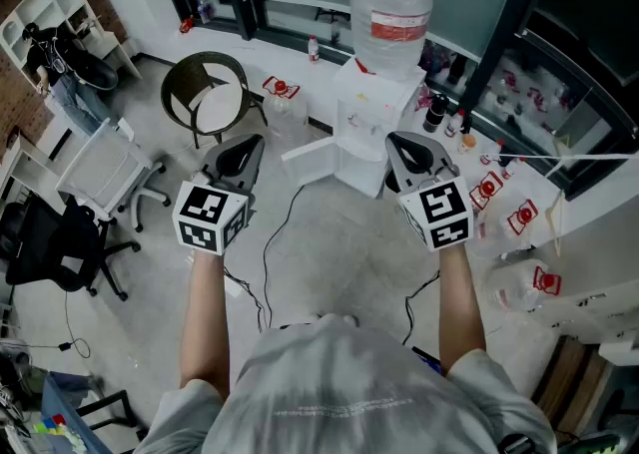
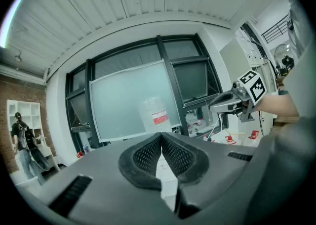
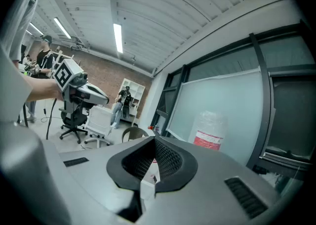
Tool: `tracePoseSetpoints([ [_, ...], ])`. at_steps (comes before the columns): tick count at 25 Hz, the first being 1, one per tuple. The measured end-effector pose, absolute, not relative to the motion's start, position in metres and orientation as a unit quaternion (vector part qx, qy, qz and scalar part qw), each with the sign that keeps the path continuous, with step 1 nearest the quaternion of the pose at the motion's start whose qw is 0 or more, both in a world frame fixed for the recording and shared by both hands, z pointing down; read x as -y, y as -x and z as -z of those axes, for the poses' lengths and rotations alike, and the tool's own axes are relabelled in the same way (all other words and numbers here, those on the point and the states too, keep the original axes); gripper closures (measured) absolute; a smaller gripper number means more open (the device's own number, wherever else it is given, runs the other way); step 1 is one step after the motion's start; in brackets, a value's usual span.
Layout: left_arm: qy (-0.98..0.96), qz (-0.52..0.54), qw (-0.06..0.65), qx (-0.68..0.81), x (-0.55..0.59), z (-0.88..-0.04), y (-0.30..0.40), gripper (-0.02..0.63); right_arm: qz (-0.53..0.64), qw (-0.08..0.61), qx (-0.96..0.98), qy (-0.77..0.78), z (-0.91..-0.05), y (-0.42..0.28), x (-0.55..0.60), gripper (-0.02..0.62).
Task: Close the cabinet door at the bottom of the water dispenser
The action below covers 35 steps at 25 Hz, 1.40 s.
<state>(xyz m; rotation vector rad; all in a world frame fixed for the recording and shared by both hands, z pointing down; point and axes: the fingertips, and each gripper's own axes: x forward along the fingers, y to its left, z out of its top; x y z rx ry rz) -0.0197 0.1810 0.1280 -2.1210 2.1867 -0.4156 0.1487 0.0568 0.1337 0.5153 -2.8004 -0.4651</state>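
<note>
**Cabinet door open, both grippers shut and short of it**

In the head view, we saw the water dispenser (image 1: 371, 118) at the upper centre of the frame, with the bottle (image 1: 391, 3) on top. Its cabinet door (image 1: 312, 161) swung out to the left at the bottom, so we judged the closing not yet begun. The left gripper (image 1: 247, 151) sat left of centre, near the door's free edge but apart from it. The right gripper (image 1: 402, 151) sat right of centre, in front of the dispenser's body. Both forearms reached forward side by side, the grippers close to level.

In the left gripper view, the left gripper (image 2: 161, 141) had its pads pressed together at the tips, holding nothing. The bottle (image 2: 154, 115) rose just above them at centre.

In the right gripper view, the right gripper (image 3: 153, 146) was likewise closed and empty, with the bottle (image 3: 209, 131) to the right of centre.

What remained, we judged, was the whole push: a gripper against the door's outer face, swinging it in.
</note>
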Motion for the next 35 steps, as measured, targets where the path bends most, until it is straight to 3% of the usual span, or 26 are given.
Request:
tracePoseSetpoints([
  [7,0.685,0.148,0.028,-0.713,-0.174,-0.145,0.018,0.586,0.151,0.101,0.966,-0.182,-0.143,-0.151,-0.039,0.568],
  [16,0.689,0.144,0.022,-0.71,-0.141,-0.163,0.063,0.586,0.152,0.095,0.973,-0.144,-0.158,-0.101,-0.022,0.569],
  [27,0.729,0.139,0.032,-0.67,-0.043,-0.175,0.224,0.588,0.128,0.109,0.97,-0.176,-0.173,0.05,0.048,0.568],
  [31,0.765,0.13,0.015,-0.631,-0.006,-0.186,0.275,0.588,0.101,0.1,0.974,-0.175,-0.177,0.109,0.066,0.568],
  [35,0.806,0.156,-0.011,-0.571,0.027,-0.224,0.314,0.588,0.088,0.134,0.968,-0.191,-0.201,0.164,0.092,0.568],
])
